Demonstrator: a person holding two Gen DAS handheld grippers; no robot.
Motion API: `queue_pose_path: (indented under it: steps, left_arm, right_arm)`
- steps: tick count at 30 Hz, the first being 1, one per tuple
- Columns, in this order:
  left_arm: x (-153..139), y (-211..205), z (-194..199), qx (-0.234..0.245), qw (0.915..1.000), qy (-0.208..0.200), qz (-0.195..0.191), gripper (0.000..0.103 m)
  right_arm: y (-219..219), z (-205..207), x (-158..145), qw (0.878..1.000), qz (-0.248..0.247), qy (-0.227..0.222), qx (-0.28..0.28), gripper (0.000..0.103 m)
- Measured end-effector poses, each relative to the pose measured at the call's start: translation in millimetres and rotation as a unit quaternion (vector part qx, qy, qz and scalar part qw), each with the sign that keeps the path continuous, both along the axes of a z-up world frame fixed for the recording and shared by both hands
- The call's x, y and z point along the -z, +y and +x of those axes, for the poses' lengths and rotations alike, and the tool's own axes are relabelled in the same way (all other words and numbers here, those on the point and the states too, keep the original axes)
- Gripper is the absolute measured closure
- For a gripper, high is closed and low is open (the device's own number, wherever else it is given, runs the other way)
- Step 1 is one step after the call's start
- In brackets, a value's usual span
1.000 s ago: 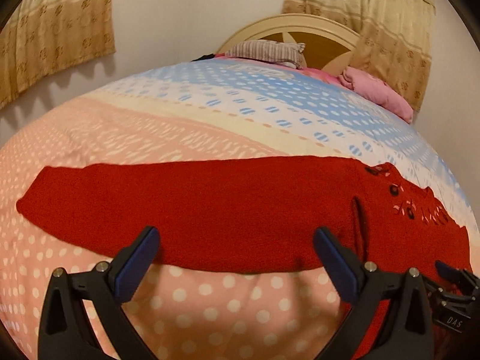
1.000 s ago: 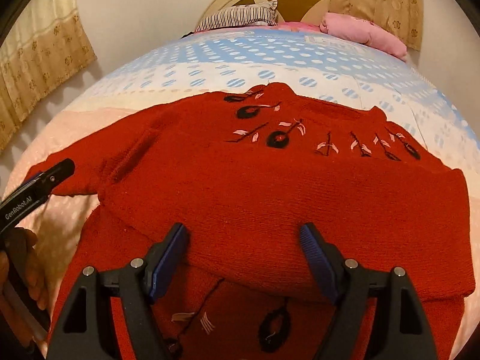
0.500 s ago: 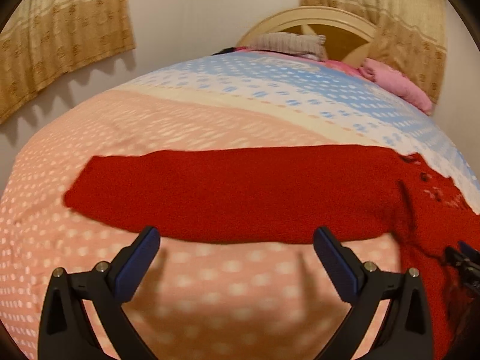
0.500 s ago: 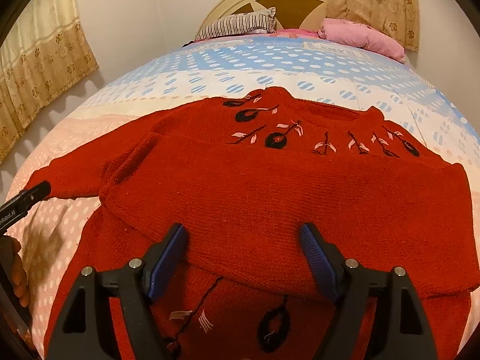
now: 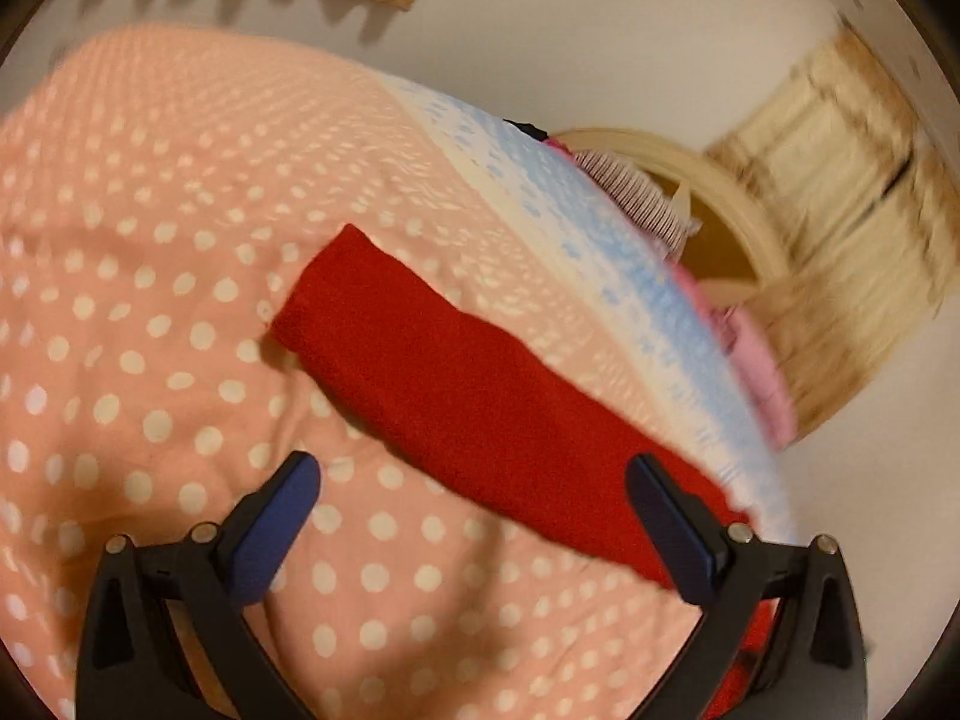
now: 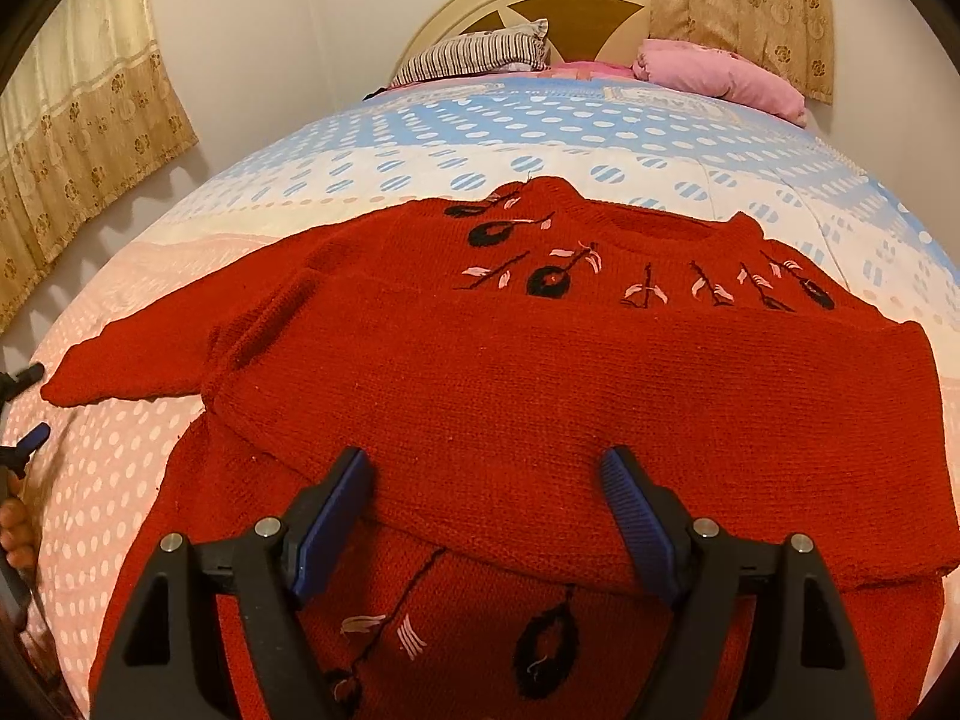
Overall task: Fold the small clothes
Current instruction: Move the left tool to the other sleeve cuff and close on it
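Note:
A red knit sweater (image 6: 540, 384) with black and pink embroidery lies on the bed, its right sleeve folded across the chest. Its left sleeve (image 5: 456, 396) stretches out flat over the pink dotted bedspread; it also shows in the right wrist view (image 6: 138, 354). My left gripper (image 5: 474, 504) is open and empty, hovering tilted above the sleeve near its shoulder end. My right gripper (image 6: 486, 492) is open and empty just above the folded sleeve's lower edge. The left gripper's tips show at the left edge of the right wrist view (image 6: 24, 414).
The bedspread (image 6: 420, 138) is pink dotted near me and blue dotted farther off. A striped pillow (image 6: 474, 54) and a pink pillow (image 6: 720, 78) lie by the wooden headboard (image 6: 576, 18). Curtains (image 6: 78, 132) hang on the walls.
My left gripper has swung left and rolled, so the sleeve now runs diagonally with its cuff end in view. My right gripper has stayed nearly still above the sweater.

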State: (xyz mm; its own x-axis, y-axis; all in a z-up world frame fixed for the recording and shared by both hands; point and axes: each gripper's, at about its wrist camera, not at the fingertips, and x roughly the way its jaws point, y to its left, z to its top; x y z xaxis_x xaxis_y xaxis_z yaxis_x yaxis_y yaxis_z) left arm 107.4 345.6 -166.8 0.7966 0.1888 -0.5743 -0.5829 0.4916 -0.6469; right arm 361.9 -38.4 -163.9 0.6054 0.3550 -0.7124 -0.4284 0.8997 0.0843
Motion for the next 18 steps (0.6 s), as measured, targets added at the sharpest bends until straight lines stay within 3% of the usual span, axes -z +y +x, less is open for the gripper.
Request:
queue_pose_path:
  steps: [3, 14, 18]
  left_arm:
    - [2.7, 8.1, -7.7, -0.018, 0.9982, -0.042, -0.04, 0.0]
    - [5.3, 24.4, -8.5, -0.014, 0.9877, -0.136, -0.076, 0.0]
    - [7.0, 27.4, -0.8, -0.006, 0.9886, -0.128, -0.079, 0.0]
  right_arm:
    - [0.4, -0.2, -0.1, 1.0, -0.001, -0.001, 0.001, 0.022]
    - [-1.0, -0.9, 0.1, 1.0, 0.002, -0.002, 0.004, 0.021]
    - [-0.8, -1.1, 0.1, 1.0, 0.001, -0.002, 0.005, 0.021]
